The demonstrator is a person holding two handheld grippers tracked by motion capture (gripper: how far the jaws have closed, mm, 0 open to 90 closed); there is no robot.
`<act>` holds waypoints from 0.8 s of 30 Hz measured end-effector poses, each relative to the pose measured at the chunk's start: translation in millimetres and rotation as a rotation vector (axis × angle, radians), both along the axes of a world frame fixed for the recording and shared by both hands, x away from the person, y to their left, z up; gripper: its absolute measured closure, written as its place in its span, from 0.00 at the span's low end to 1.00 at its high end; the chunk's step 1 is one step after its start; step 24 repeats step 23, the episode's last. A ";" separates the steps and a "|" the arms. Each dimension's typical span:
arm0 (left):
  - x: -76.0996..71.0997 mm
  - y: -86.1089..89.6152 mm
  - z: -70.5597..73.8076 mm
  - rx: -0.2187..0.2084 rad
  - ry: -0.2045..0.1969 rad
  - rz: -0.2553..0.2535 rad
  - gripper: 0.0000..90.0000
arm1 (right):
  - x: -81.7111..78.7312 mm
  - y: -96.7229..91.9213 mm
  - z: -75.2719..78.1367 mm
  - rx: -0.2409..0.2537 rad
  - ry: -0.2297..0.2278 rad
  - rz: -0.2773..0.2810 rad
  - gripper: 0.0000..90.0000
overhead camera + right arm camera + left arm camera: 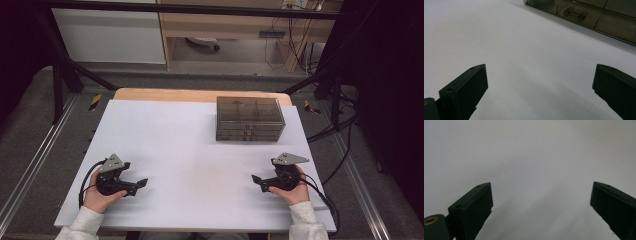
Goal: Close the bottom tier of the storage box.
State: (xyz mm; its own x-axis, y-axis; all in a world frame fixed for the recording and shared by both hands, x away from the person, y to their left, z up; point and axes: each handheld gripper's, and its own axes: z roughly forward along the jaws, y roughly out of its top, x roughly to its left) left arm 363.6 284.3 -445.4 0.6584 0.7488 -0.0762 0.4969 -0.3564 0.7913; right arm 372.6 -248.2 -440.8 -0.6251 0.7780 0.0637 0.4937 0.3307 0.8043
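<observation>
since both tongs sit low at your near edge of the desk (165, 130), you're at a rest pose. left tongs (141, 184) gape wide, nothing between the jaws. right tongs (257, 181) are spread as wide, also empty, and aimed toward the drawer box (250, 119). that smoky box stands well apart at the far right of the desk, drawer fronts facing you, so probably a reach comes next.

drawer box (250, 119) sitting at the far right of the surface (190, 145), my left tongs (141, 183) near the front left corner, my right tongs (257, 180) front right, well apart from each other, box beyond the right ones
</observation>
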 end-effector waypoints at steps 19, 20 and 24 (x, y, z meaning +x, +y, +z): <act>-0.1 0.1 0.0 0.004 0.001 0.000 0.05 | -12.0 -20.5 -11.4 0.019 0.023 0.010 0.01; -0.1 0.1 0.1 0.004 0.001 0.000 0.05 | -11.8 -20.5 -11.7 0.015 0.020 0.012 0.01; 0.0 0.0 0.0 0.006 0.000 -0.001 0.05 | -11.7 -20.9 -12.0 0.008 0.021 0.012 0.01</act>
